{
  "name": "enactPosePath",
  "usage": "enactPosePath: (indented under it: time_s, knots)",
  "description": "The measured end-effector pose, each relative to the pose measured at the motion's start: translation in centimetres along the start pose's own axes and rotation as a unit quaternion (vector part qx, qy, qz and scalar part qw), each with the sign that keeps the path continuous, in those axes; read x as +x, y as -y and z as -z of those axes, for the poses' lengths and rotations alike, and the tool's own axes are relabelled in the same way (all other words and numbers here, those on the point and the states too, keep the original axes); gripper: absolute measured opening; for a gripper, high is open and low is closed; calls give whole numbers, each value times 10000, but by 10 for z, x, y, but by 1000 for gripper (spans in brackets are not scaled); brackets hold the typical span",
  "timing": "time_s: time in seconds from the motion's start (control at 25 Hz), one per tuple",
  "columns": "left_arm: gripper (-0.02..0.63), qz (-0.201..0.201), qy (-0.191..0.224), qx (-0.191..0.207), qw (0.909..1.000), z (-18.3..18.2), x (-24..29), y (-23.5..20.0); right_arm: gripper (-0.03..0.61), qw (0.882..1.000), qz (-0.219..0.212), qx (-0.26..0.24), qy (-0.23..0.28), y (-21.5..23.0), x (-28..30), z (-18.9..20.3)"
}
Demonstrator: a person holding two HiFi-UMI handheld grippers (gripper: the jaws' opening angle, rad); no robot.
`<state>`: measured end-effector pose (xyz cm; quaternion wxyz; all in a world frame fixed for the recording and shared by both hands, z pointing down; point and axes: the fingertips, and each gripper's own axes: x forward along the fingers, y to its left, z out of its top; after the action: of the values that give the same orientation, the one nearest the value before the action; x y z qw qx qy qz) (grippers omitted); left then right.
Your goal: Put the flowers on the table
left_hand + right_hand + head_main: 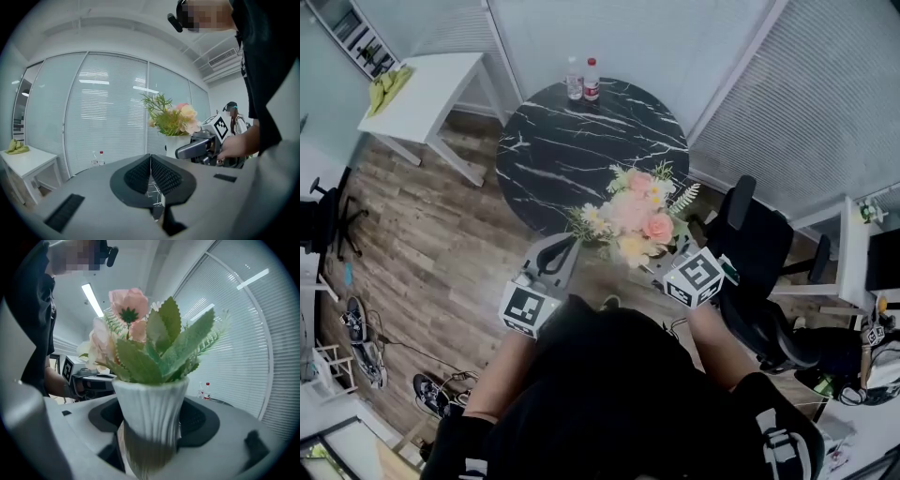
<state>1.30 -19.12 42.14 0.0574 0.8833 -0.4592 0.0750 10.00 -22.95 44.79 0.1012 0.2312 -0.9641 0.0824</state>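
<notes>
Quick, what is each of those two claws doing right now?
Left gripper: shut, empty.
Right gripper: shut on the white vase of flowers.

You hold the flowers (636, 214) upright: pink, peach and cream blooms with green fern leaves, in a white ribbed vase (150, 404). Your right gripper (152, 425) clamps the vase by its sides. It sits over the near right edge of the round black marble table (572, 141), not yet set on it.

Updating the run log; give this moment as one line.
right gripper: shut on vase of flowers | left gripper: shut, empty | status: flowers near table edge, not yet down
</notes>
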Motion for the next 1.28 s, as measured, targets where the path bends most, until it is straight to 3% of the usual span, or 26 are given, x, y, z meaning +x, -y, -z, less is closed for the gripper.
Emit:
enactPosePath:
  time_s: [0.56, 1.28]
  knots:
    - [14, 182, -58, -120, 9997, 11, 37, -47, 339, 9997, 179, 97, -155, 34, 36, 0]
    - [14, 1019, -85, -108, 9947, 4, 117, -179, 339, 9934, 1078, 343, -195, 123, 144, -18]
